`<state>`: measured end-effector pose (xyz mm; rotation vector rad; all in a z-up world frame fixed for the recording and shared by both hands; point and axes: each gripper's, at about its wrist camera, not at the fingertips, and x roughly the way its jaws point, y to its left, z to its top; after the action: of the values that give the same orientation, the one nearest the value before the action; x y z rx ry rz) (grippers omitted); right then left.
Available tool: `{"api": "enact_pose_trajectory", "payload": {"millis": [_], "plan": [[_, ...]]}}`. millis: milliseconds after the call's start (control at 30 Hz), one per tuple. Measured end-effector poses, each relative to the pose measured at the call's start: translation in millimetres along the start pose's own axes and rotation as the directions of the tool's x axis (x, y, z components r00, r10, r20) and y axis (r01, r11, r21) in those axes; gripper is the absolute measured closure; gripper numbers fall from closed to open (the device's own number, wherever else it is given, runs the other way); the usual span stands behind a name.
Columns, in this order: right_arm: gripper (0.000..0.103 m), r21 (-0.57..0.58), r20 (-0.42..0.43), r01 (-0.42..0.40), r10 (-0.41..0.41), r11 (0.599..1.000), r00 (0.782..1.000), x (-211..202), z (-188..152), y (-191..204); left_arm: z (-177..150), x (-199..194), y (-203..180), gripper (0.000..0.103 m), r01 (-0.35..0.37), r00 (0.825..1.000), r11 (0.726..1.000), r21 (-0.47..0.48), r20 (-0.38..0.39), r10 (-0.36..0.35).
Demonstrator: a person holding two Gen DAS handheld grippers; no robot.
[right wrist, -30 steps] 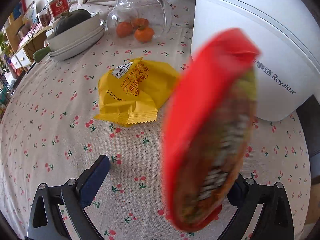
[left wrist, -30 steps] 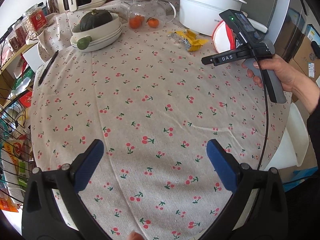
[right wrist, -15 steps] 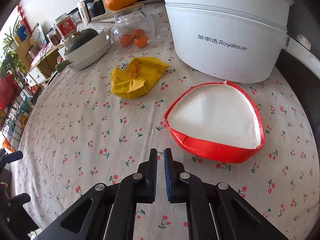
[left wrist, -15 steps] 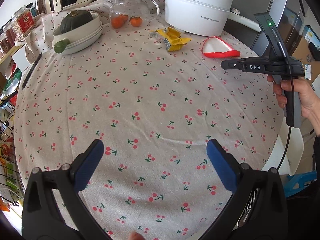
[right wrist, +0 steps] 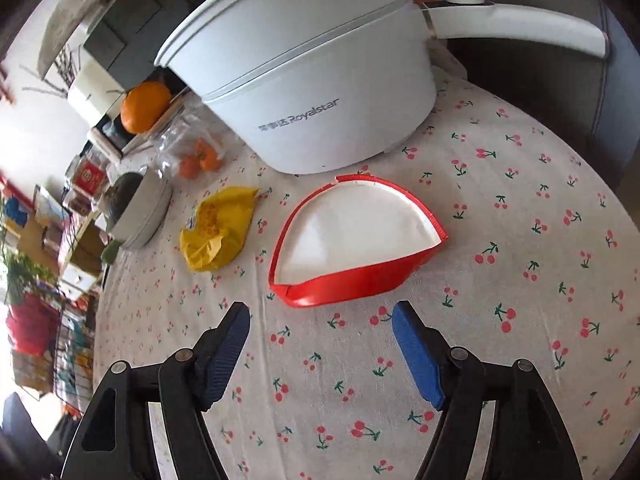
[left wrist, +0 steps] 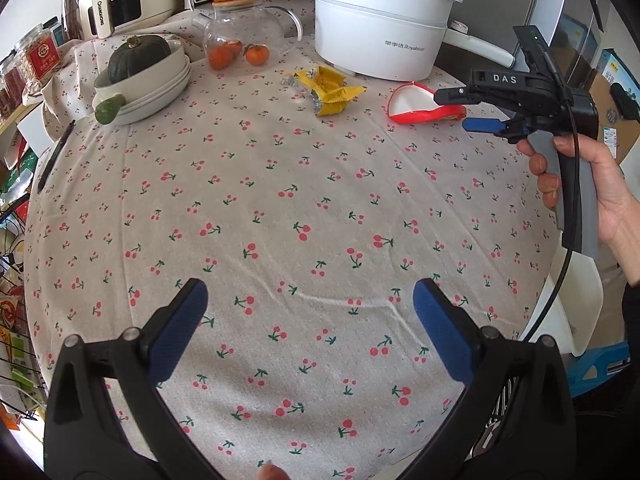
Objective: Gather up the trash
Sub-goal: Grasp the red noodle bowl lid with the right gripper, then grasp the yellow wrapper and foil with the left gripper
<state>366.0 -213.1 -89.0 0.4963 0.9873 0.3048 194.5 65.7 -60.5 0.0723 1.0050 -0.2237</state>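
Crumpled yellow wrapper (right wrist: 218,236) beside flattened red-rimmed white bowl (right wrist: 352,236); floral cloth (right wrist: 520,320).

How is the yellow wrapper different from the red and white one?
The yellow wrapper is crumpled and all yellow; the red wrapper is spread flat, white inside with a red edge. The red one looks bigger and lies nearer the white pot. Both lie on the cherry tablecloth, held by neither tool.

Left tool (left wrist: 310,312) wide open, empty, over cherry-print surface (left wrist: 280,200). Right tool (left wrist: 460,110) held in a hand (left wrist: 592,196), opening, just beside red wrapper (left wrist: 424,104). Yellow wrapper (left wrist: 330,88) near white pot (left wrist: 380,28).
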Motion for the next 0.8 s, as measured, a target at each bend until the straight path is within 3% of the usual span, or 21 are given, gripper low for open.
{"api": "enact_pose_trajectory", "payload": {"millis": [133,200,333,433,600,800], "plan": [[0.029,0.139,0.031,0.015,-0.019,0.990,0.999,13.1,8.0,-4.9,-1.2,-0.9,1.5,0.001,-0.036,0.999,0.999,0.017,0.011,0.035],[0.040,0.194,0.040,0.033,-0.041,0.980,0.998,20.8,9.3,-7.8,-1.8,-0.3,1.6,0.001,-0.051,0.999,0.998,0.028,0.012,0.050],[0.075,0.316,0.037,0.031,-0.045,0.948,0.998,29.0,4.4,-20.6,1.3,3.6,1.0,0.001,-0.061,0.998,0.998,0.022,0.013,0.061],[0.082,0.357,-0.001,0.017,-0.018,0.934,1.000,25.7,-2.4,-28.0,11.4,14.5,-2.3,0.001,-0.038,0.999,0.999,0.010,-0.003,0.038],[0.088,0.247,-0.024,0.057,-0.053,0.967,0.998,-13.3,-6.3,-26.8,46.4,35.0,-13.8,0.001,-0.018,0.999,0.999,0.039,0.031,0.017],[0.089,0.075,-0.029,0.138,-0.136,0.988,0.990,-62.0,-17.6,-42.4,103.7,71.9,-16.7,0.006,0.046,0.995,0.998,-0.040,0.093,-0.042]]}}
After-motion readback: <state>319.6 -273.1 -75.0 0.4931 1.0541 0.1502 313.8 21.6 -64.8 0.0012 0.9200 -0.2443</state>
